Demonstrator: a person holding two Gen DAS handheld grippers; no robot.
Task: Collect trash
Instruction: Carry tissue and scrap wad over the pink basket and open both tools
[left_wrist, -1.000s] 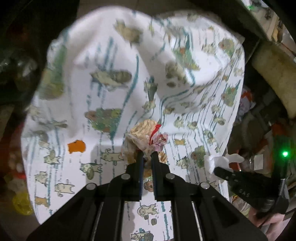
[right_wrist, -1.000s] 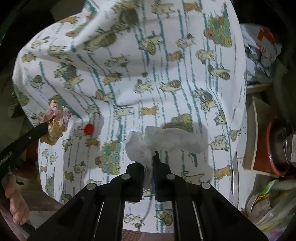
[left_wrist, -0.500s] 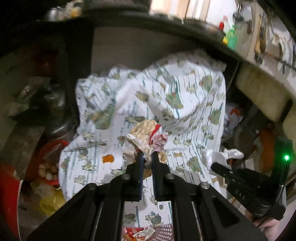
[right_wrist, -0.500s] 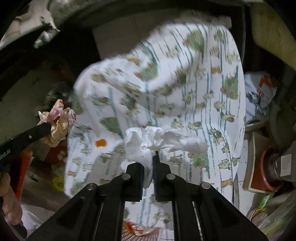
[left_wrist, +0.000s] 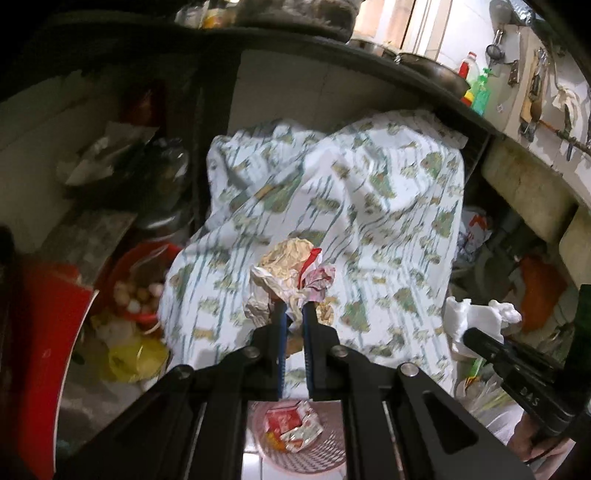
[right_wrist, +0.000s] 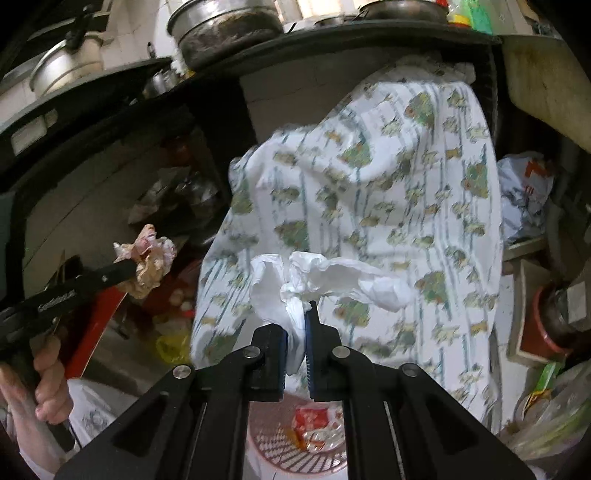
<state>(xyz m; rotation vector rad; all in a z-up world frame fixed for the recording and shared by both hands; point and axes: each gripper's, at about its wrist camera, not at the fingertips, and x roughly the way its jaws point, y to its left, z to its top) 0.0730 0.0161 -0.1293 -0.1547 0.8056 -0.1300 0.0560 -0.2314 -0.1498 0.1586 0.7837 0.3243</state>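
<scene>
Between my left gripper (left_wrist: 293, 308) fingers, at the centre of the left wrist view, sits a crumpled wrapper (left_wrist: 291, 273), tan and white with a red streak; the fingers are narrowed onto its lower folds. At 4 o'clock in that view my right gripper (left_wrist: 463, 334) shows from the side, carrying a white tissue (left_wrist: 480, 317).

Seen from the right wrist, the right gripper (right_wrist: 294, 325) is pinched onto the twisted neck of the tissue (right_wrist: 325, 278), whose loose lobes spread toward 10 and 3 o'clock beyond the tips. At 9 o'clock there, the left gripper (right_wrist: 127, 267) holds the wrapper (right_wrist: 147, 262) out in the air, and my left hand (right_wrist: 44, 384) grips the handle at 8 o'clock.

Behind both pieces hangs a printed cloth (left_wrist: 332, 206), draped over something I cannot make out. At 6 o'clock in each view, below the fingers, lies a pink mesh basket (left_wrist: 314, 458) with a red and white packet (left_wrist: 291, 424) already in it.

Handling, as I judge it:
- Both pieces are very light, soft and crushable; neither is fragile.
- Wrapper: the creased film looks springy and somewhat slick, so a grip on a thick bunch of folds holds better than on a single edge.
- Tissue: limp and easily torn, so the gathered neck I am holding is the strongest place; the free lobes may snag or flutter.
- Each piece should fall slowly and may drift on release, so I would open low over the basket.
</scene>
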